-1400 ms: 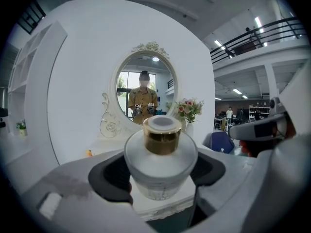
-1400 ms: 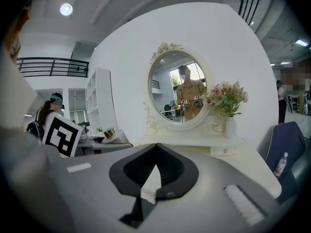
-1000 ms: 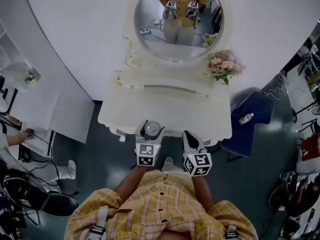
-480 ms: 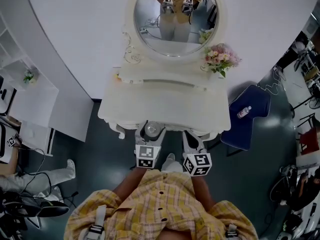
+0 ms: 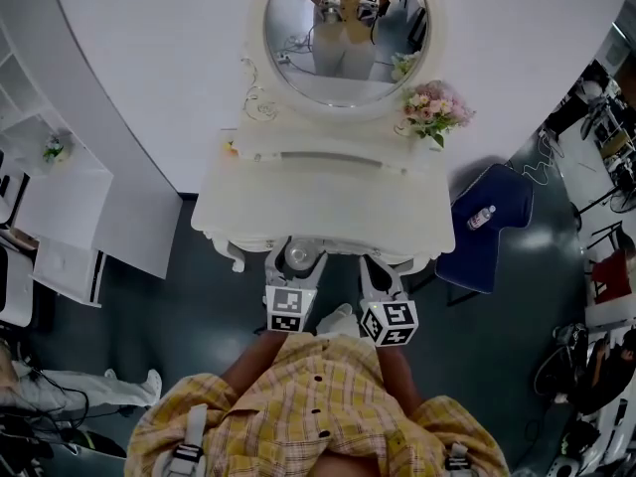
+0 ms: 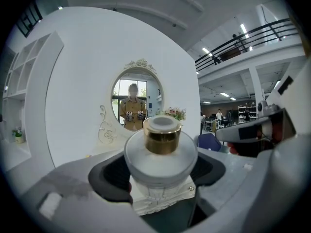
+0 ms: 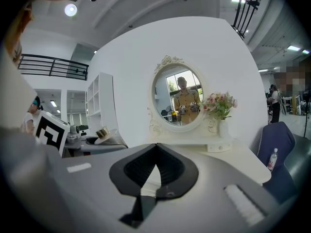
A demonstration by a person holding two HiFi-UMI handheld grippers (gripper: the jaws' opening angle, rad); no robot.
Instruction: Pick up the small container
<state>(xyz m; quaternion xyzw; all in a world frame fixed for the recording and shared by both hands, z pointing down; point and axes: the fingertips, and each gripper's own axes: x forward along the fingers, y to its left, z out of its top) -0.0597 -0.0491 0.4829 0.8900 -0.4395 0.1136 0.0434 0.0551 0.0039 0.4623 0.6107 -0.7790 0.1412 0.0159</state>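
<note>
Your left gripper (image 5: 295,258) sits at the front edge of the white dressing table (image 5: 328,202). Its jaws are closed on the small container (image 6: 160,152). The container stands upright between the two dark pads (image 6: 111,178), one pressed to each side of its round frosted body. Its gold collar and pale cap rise clear above the pads. The jar sits deep in the grip, close to the back of the jaws. The table's carved edge shows just under the container, but you cannot tell whether the jar touches the tabletop.

Just to the right, your right gripper (image 5: 379,268) also points at the table's front edge. Its jaws are drawn together at the tips, with nothing between them. It is beside the left gripper and apart from the container.

Farther right, a vase of pink flowers (image 5: 433,112) stands at the table's back corner, beside the oval mirror (image 5: 343,43). A small bottle (image 5: 481,217) lies on the dark blue chair (image 5: 497,192).
</note>
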